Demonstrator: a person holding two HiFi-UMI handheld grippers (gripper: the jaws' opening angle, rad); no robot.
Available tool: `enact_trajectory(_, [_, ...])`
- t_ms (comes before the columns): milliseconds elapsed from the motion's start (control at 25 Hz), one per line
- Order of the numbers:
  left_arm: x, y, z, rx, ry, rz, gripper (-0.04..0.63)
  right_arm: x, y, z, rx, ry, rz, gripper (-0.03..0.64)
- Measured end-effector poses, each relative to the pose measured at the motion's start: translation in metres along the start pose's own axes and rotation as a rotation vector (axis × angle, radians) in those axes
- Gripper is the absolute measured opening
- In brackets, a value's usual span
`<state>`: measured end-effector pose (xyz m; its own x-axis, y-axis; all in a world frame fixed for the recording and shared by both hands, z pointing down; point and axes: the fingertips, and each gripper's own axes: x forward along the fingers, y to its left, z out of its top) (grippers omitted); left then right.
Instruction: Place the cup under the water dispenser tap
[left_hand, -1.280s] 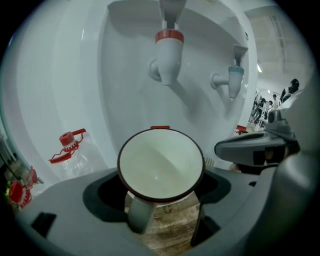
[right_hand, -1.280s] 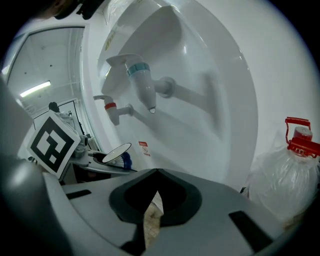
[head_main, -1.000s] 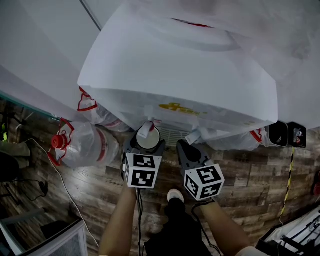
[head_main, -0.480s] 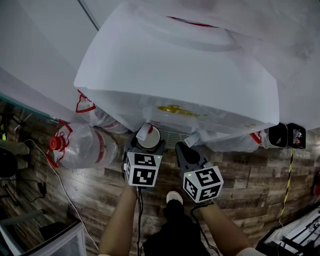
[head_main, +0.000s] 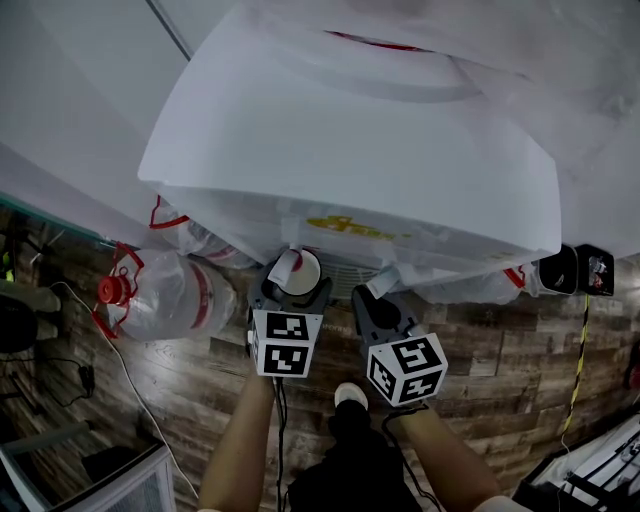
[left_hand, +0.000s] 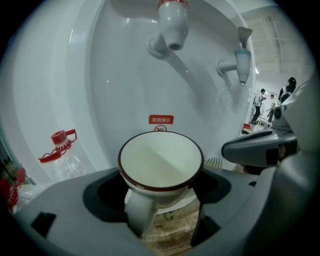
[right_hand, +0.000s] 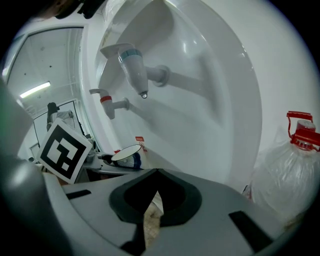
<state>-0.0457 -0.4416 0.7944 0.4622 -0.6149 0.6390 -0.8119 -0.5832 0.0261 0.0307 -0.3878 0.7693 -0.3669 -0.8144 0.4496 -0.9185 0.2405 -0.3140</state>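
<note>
I see a white cup (left_hand: 160, 162), dark-red rimmed, against the white dispenser (left_hand: 115, 75); its red-topped tap (left_hand: 172, 25) and blue-topped tap (left_hand: 242, 60) sit above.

One dispenser (head_main: 350, 130), two taps (left_hand: 172, 25), one cup (left_hand: 161, 162), two grippers: left gripper (head_main: 292, 288), right gripper (right_hand: 152, 200). Seemingly three bottles (head_main: 165, 295), two largely hidden.
</note>
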Motion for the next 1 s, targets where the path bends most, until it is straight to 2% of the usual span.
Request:
enact_trajectory(240, [-0.001,-0.002,0.005,0.060,-0.073,0.025,0.430,0.000,0.000,0.002,0.004,-0.009,0.000,0.020])
enact_trajectory(360, [0.000,0.000,0.005,0.032,-0.098,0.025,0.430,0.000,-0.001,0.002,0.001,-0.010,0.000,0.020])
enact_trajectory(560, [0.001,0.000,0.005,0.023,-0.089,0.003,0.430,0.000,-0.005,-0.001,0.009,-0.006,-0.007,0.020])
enact_trajectory(720, [0.002,-0.001,0.004,0.023,-0.090,0.016,0.430,-0.002,0.000,-0.001,0.018,-0.004,-0.002,0.020])
enact_trajectory(1000, [-0.001,0.002,0.011,0.000,-0.138,0.048,0.431,-0.015,-0.001,-0.002,0.060,-0.003,-0.016,0.020])
